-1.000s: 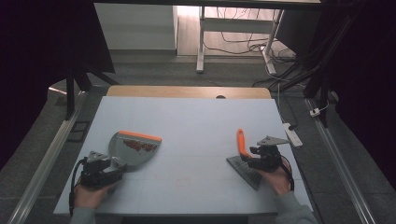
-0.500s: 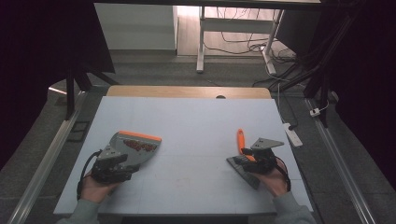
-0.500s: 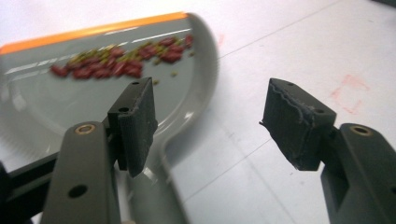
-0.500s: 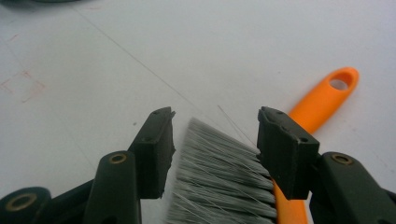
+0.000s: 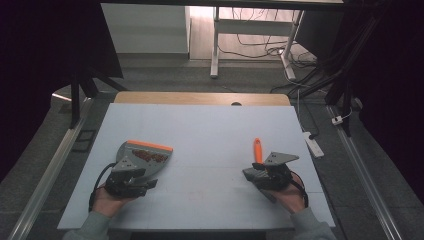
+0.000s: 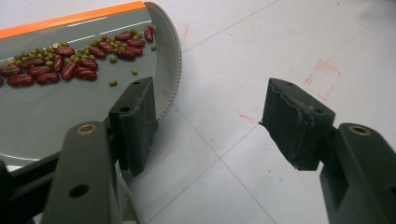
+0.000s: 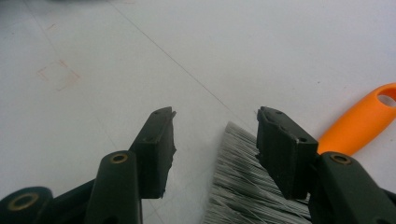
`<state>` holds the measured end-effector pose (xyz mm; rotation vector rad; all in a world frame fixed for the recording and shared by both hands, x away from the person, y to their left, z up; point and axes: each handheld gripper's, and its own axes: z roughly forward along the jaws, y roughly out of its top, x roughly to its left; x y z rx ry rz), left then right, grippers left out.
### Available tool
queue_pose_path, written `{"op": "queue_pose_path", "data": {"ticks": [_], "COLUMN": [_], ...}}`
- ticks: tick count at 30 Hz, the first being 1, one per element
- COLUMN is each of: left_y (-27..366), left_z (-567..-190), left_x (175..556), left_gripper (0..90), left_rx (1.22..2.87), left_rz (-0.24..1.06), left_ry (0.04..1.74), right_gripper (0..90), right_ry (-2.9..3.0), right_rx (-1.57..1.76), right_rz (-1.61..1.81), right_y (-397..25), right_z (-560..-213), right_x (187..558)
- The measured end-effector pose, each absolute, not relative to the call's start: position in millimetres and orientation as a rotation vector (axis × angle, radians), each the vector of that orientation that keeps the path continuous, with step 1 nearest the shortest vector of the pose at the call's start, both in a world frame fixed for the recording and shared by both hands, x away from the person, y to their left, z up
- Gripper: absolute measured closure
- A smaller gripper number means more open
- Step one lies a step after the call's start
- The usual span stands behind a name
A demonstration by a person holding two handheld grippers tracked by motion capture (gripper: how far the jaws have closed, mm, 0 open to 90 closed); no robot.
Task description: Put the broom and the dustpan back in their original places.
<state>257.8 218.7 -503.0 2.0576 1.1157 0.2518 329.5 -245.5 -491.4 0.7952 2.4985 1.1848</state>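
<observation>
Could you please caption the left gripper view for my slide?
Open left gripper beside a grey dustpan holding red and green beans.

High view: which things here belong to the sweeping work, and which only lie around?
Part of the work:
- dustpan
- beans in it
- brush
- left gripper
- right gripper

Only lying around:
- power strip beside the table
- cables on the floor

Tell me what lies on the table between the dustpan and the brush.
Nothing: in the high view the stretch of table between the dustpan with its beans and the brush is bare.
</observation>
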Motion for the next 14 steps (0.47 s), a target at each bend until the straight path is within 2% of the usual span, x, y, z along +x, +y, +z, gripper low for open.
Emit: {"op": "queue_pose_path", "data": {"ticks": [14], "left_y": [219.5], "left_z": [-503.9], "left_x": [258.4], "left_gripper": [35.9], "left_rx": [2.06], "left_rz": [0.249], "left_ry": [1.12], "right_gripper": [46.8], "right_ry": [2.481], "right_rx": [0.788], "right_rz": [1.201], "right_y": [-248.6], "right_z": [-489.8], "right_x": [327.5]}}
